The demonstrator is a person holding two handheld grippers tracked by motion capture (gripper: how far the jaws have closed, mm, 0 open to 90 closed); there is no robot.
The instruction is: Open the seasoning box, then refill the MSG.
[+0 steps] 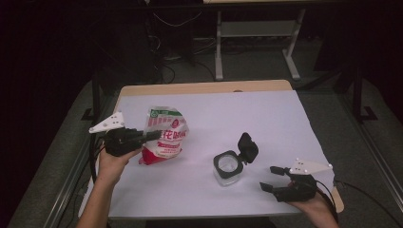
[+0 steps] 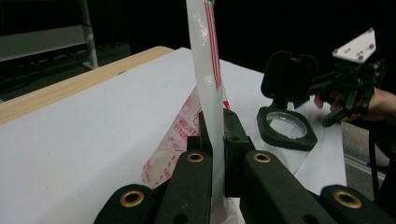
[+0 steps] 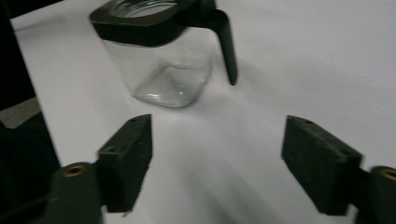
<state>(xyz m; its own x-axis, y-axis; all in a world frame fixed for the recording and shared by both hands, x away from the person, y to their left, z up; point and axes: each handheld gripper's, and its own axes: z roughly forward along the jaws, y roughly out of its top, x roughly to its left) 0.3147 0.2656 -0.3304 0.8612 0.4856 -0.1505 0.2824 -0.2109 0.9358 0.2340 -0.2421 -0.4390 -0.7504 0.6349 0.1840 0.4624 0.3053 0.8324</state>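
Observation:
A red, white and green plastic bag stands at the table's left, held upright by its edge. My left gripper is shut on that bag; the film runs up between the closed jaws. A clear glass jar with a black rim and an open flip lid sits right of centre. My right gripper hovers near the front right corner, open with nothing between its jaws, just short of the jar. From the left gripper view the jar and the right gripper appear farther off.
A white sheet covers the wooden table, whose far edge shows bare wood. Beyond it are metal desk legs and cables on the floor. Cables trail from both grippers off the table's sides.

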